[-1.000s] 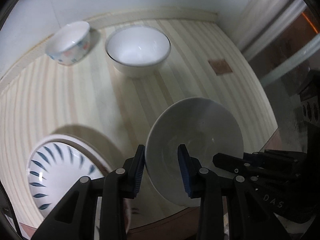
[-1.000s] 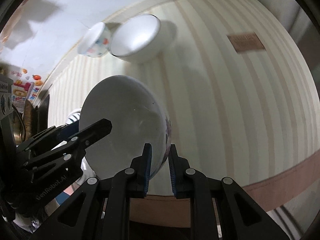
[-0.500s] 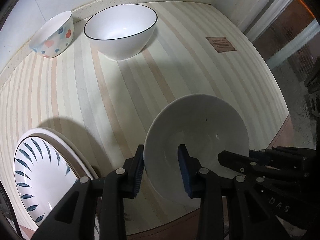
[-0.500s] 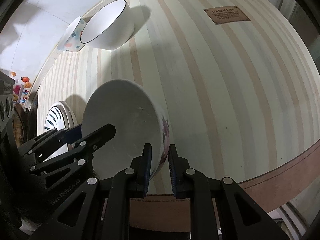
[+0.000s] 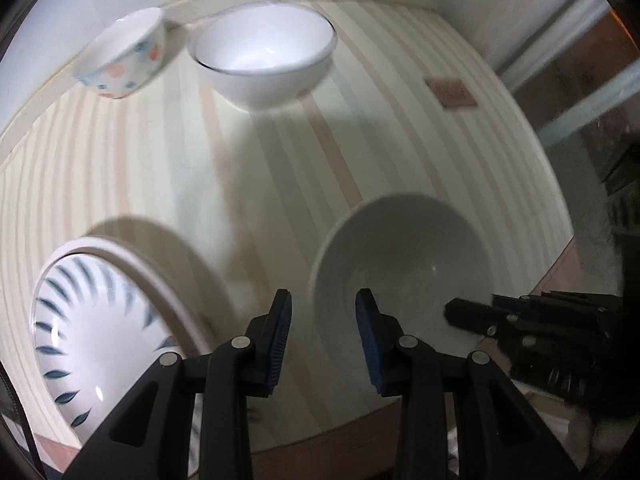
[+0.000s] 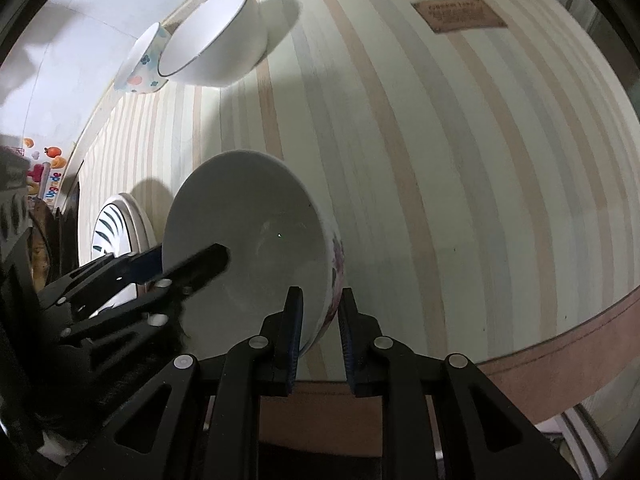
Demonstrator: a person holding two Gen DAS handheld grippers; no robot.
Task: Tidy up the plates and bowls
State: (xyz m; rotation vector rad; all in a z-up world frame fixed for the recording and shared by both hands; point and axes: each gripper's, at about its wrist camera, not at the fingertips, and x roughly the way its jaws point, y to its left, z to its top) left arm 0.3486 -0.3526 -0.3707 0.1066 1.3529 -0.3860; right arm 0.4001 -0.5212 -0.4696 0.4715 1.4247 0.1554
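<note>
So the whole surface is a striped tablecloth [image 6: 440, 200], pale cream with tan and grey bands. The main thing on it is the big bowl [image 6: 248, 216]: plain off-white inside, with a purplish flower print on the outer wall, tipped so its mouth faces the cameras. Can't tell if its base touches the cloth.

Both grippers are on its rim. From the right wrist view, the right gripper [image 6: 320, 320] straddles the wall at about 5 o'clock on the bowl, one pad inside and one outside. Its jaws have just opened a hair, but the wall is between them and both pads look to be touching it. The left gripper [image 5: 323, 320] has the rim at about 9 o'clock in that same view, blue pad outside, black finger inside, jaws pinched down on the wall.

From the left wrist view, the plate [image 5: 92, 312] with blue leaf strokes and a cream rim sits at 8 o'clock from the left gripper, well apart from the held bowl. Up by the wall, the white bowl with a dark rim [image 5: 264, 60] is at 12 o'clock, and the small dotted bowl [image 5: 124, 60] is just beside it at 11. A little brown label [image 6: 458, 16] sits at 1 o'clock.

Both grippers point steeply down at the table.
</note>
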